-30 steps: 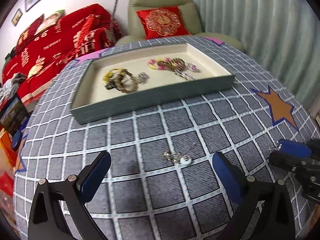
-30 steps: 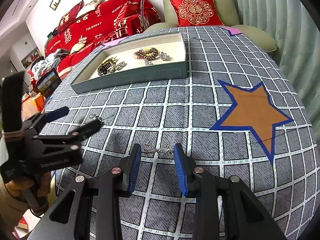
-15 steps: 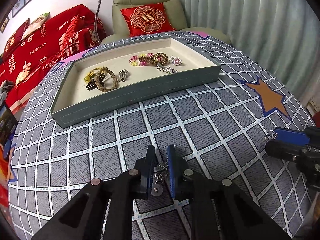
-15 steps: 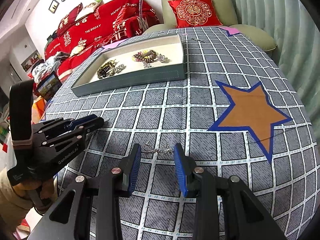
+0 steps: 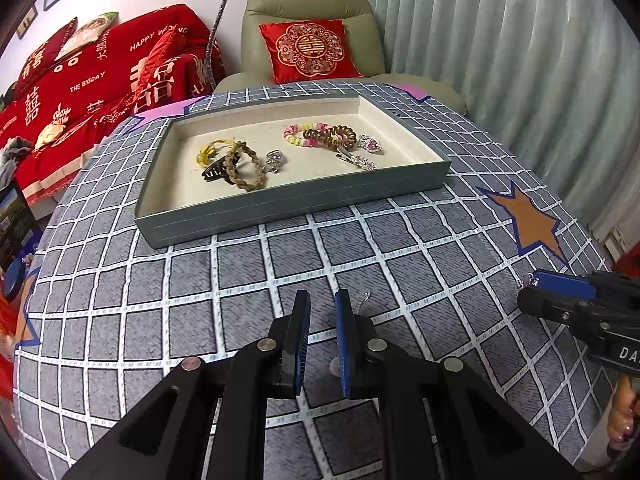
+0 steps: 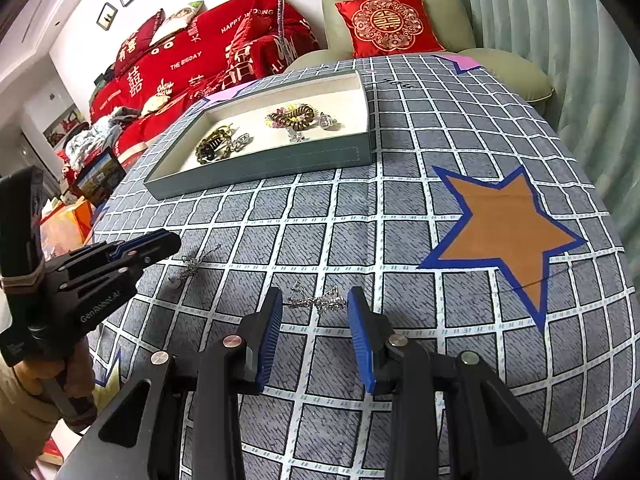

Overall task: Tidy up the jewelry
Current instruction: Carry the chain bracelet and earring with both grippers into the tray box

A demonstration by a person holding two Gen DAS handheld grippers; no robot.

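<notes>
Far left, behind the table: red sofa cover (image 5: 80, 92).

Left side of the checked tablecloth (image 5: 160, 280): left gripper (image 5: 322, 298), gripped at the handle by a person's hand (image 6: 48, 380), pointing down toward the cloth. Jaws just been closing, now drawn to a narrow slit. Only bare cloth seen through the slit, nothing visible between the pads. Silver drop earring (image 6: 192, 266) just beside the tip, chain and pale bead poking out past the right-hand finger in the left wrist view. Cannot tell whether caught or loose on the cloth.

Centre, far side of the table: grey tray (image 5: 296, 204) with cream lining. Inside, left group: braided band (image 5: 244, 170) with a dark claw clip and a yellow piece, all touching. Right group: bead bracelet and coil ties (image 5: 328, 136), with small sparkly clips just beside them.

Centre, near side: right gripper (image 6: 315, 292), jaws standing apart, gripping nothing. Silver chain piece (image 6: 316, 302) flat on the cloth just ahead of the fingertips, lined up with the gap, pads not touching it.

Right: orange star (image 6: 504, 224) with blue outline, printed on the cloth, well apart from the tray. Behind the table, armchair with red cushion (image 5: 308, 50). Far right: pale green curtain (image 5: 520, 60).
</notes>
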